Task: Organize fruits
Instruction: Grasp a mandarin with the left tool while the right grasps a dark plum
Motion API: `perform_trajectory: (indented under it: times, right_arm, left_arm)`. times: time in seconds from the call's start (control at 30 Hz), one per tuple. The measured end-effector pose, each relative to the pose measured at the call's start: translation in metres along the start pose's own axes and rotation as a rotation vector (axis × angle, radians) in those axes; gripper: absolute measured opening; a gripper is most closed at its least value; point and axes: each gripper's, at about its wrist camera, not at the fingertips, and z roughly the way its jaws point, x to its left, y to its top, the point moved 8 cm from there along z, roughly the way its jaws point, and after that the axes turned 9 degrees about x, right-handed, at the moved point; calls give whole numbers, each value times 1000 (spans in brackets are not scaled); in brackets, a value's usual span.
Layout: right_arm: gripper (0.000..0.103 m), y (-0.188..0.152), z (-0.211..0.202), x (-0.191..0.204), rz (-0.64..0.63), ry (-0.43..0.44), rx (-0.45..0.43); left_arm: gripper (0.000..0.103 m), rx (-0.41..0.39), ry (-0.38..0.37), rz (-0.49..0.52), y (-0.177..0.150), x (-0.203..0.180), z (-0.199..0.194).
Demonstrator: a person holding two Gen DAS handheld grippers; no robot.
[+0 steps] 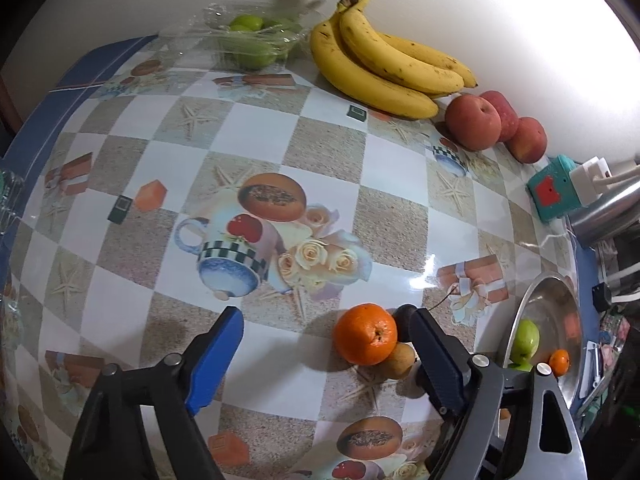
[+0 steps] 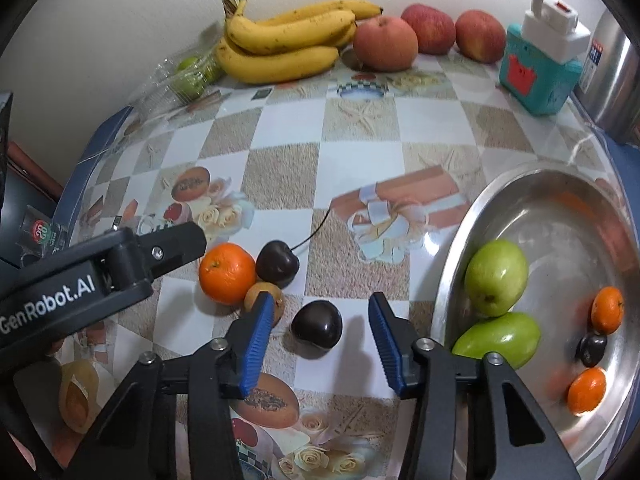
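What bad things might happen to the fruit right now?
The dark plum between the right gripper pads is round; it might roll away if pinched off-centre. The left gripper finger sits against the orange, which touches a cherry and a small brown fruit, so these may scatter.

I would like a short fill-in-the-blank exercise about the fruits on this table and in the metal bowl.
1. The metal bowl holds two green fruits and ___ small oranges.
2. Between the open right gripper fingers lies a dark ___.
3. The bananas lie against the ___.
4. Behind the bananas' right end stand ___ red apples.

Missing words: two; cherry; wall; three
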Motion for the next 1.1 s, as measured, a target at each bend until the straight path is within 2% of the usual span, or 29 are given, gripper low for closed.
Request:
perform_trajectory:
  times: [0.2,0.37,0.47,0.57,0.67,0.87,1.1]
  right_arm:
    - [45,-3,5,0,8,16,20]
    - [44,-5,9,2,3,19,36]
    - [44,-6,10,1,8,24,45]
    - [41,-6,10,2,6,28,49]
    - [40,-6,11,3,4,28,50]
    - [37,-8,12,2,11,30,60]
    - [33,-8,12,1,21,39,62]
  left_arm:
    - [78,43,-59,-7,-5,-7,12]
    - [68,53,-59,8,-6,-13,17]
    - [66,64,-64,7,-7,-13,20]
    - [54,69,-67,8,-8,-13,21]
    - [53,77,-74,7,-9,-14,22]
    - [39,82,-110,1,-9,-17,21]
    - [38,85,-113,-5,-9,-17,21]
